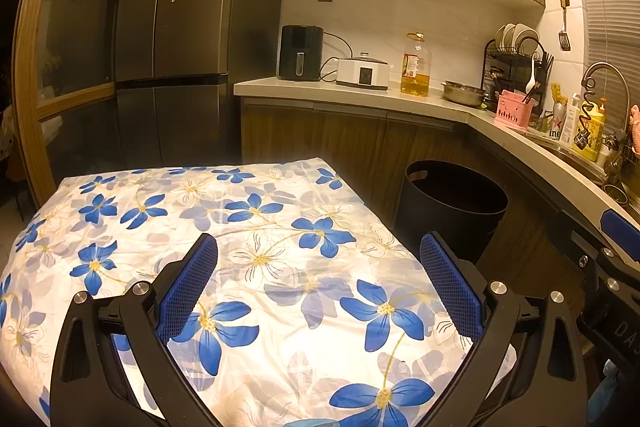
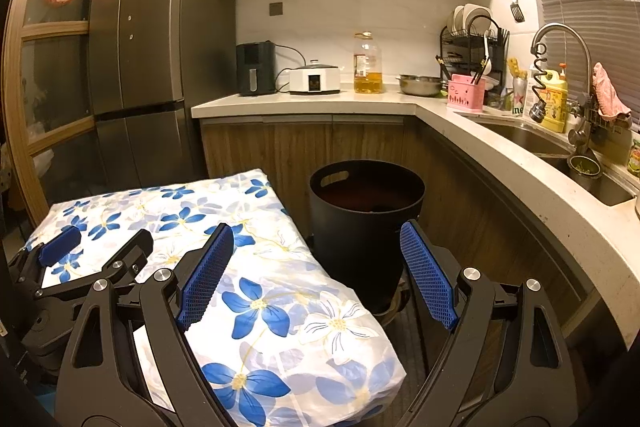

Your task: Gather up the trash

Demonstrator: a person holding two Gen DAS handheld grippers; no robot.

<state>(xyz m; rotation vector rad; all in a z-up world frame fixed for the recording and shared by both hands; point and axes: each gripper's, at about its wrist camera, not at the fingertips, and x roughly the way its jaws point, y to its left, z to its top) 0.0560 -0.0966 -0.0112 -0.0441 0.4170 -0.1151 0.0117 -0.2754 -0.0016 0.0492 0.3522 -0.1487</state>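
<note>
A black round trash bin (image 1: 452, 207) stands on the floor to the right of a small table covered with a white cloth with blue flowers (image 1: 240, 227). It also shows in the right wrist view (image 2: 366, 223), with dark contents inside. My left gripper (image 1: 318, 247) is open and empty above the cloth. My right gripper (image 2: 316, 235) is open and empty, over the table's right edge and in front of the bin. The left gripper shows in the right wrist view (image 2: 96, 243) at the left. No loose trash shows on the cloth.
A kitchen counter (image 2: 304, 105) wraps around the back and right, with an air fryer (image 2: 256, 69), cooker, oil bottle (image 2: 367, 69), metal bowl, dish rack and sink (image 2: 560, 147). A dark fridge (image 2: 152, 67) stands at the back left.
</note>
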